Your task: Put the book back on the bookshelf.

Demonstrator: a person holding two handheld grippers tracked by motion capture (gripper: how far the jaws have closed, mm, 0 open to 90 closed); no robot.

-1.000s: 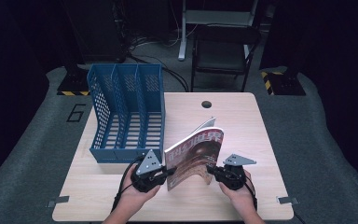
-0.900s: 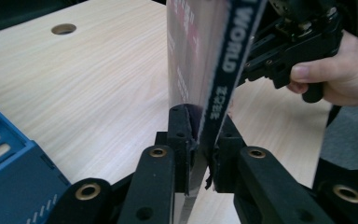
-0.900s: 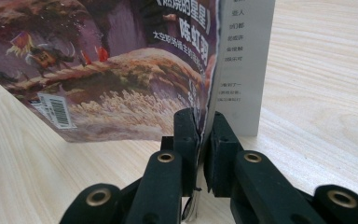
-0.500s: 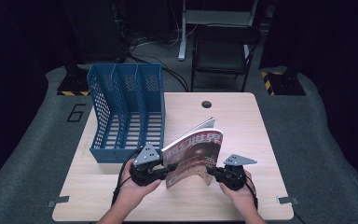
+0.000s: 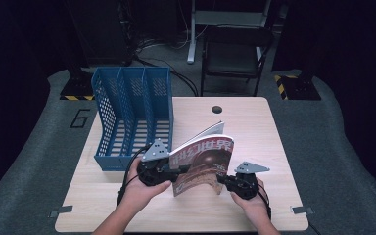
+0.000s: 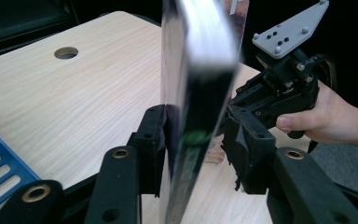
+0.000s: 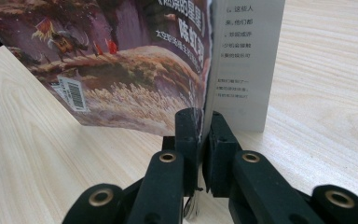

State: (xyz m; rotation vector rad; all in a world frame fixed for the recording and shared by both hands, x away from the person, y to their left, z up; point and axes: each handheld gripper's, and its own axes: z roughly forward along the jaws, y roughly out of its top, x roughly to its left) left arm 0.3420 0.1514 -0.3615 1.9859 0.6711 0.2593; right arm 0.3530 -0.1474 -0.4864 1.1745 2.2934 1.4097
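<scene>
The magazine is standing upright above the wooden table, beside the blue file rack. The right gripper is pinching its lower edge. The left gripper, its jaws just opening, is straddling the spine with the right jaw clear.

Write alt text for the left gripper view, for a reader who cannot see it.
A magazine stands on edge between the left gripper's two black jaws, which have just been opening and leave a gap on one side. Beyond it, a hand holds the right gripper over the light wooden table.
</scene>
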